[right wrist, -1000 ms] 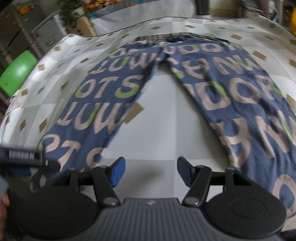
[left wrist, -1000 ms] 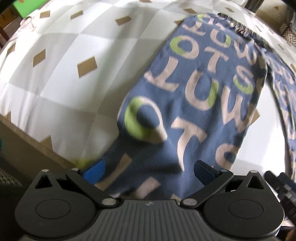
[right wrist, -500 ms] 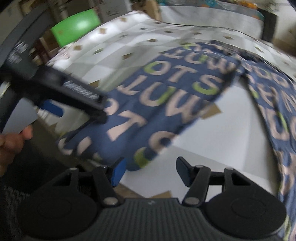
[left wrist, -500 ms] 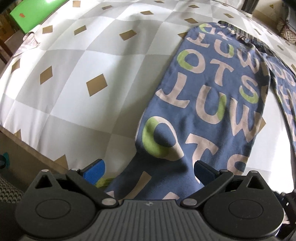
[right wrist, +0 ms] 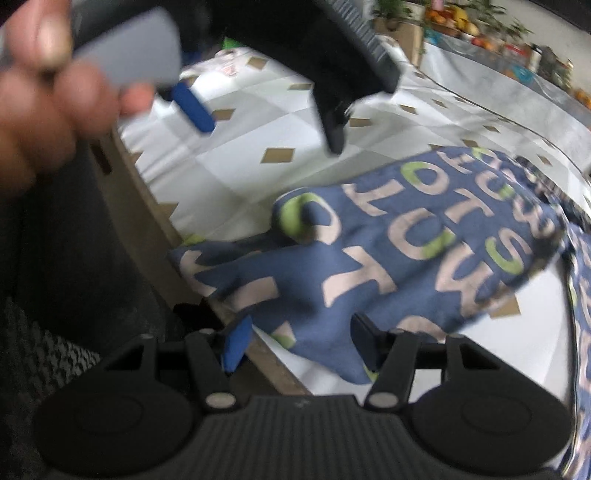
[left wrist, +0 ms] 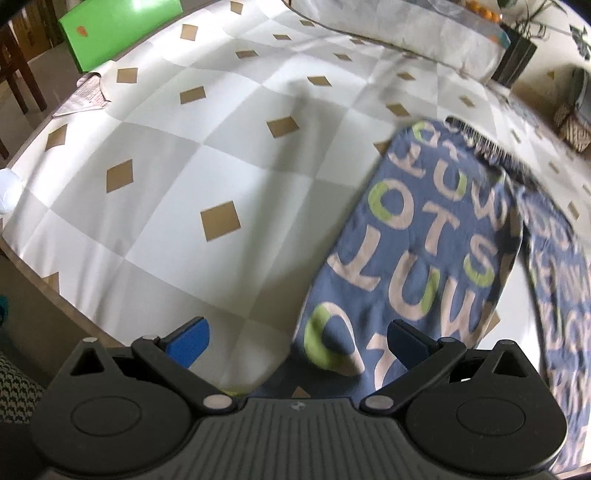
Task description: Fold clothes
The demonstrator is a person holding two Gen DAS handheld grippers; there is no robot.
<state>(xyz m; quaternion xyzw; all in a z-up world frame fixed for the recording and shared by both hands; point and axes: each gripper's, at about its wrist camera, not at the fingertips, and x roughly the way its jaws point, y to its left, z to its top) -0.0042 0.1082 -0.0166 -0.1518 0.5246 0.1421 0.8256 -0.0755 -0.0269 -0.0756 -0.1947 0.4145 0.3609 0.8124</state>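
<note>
Blue trousers (left wrist: 424, 251) printed with beige and green letters lie spread on the checked table cloth, waistband (left wrist: 480, 144) at the far side. The left leg's hem (right wrist: 295, 280) hangs over the near table edge. My left gripper (left wrist: 295, 339) is open and empty above the near edge, at the left leg's left border. My right gripper (right wrist: 299, 339) is open with the left leg's hem lying between its fingers. The left gripper also shows at the top of the right wrist view (right wrist: 266, 122), held by a hand (right wrist: 48, 96).
The table (left wrist: 155, 192) has a white and grey checked cloth with brown diamonds. A green box (left wrist: 114, 29) and a paper (left wrist: 85, 96) sit at its far left. A wrapped bundle (left wrist: 399, 33) lies at the back. The table's near edge (right wrist: 155, 229) runs diagonally.
My left gripper has lifted and swung left off the trouser leg. My right gripper has swung left and down to the left leg's hem at the table edge.
</note>
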